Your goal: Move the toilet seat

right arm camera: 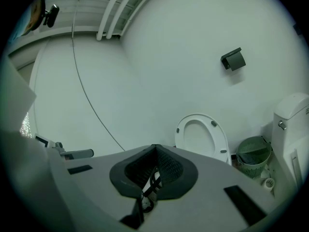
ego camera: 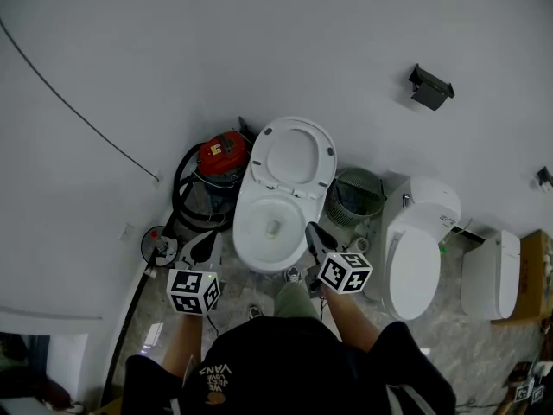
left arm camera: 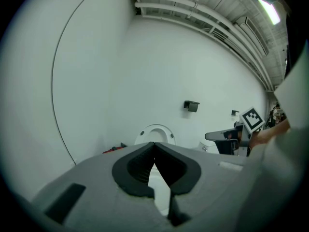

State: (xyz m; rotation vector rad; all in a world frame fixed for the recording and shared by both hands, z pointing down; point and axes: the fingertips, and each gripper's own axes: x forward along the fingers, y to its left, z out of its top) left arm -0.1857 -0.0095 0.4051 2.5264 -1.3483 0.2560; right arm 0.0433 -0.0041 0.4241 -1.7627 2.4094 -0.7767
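Seat (ego camera: pixel 292 156) stands raised behind the bowl (ego camera: pixel 270 232), long axis up the wall, ahead of both grippers, jaws pressed together on nothing; the right gripper (ego camera: pixel 313 232), beside the bowl's right rim, looks nearer than the left gripper (ego camera: pixel 206 245).

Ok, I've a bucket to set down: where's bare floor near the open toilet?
Bare floor lies in front of the closed toilet. Crowded: red vacuum with hose left of the open toilet, green wastebasket right of it.
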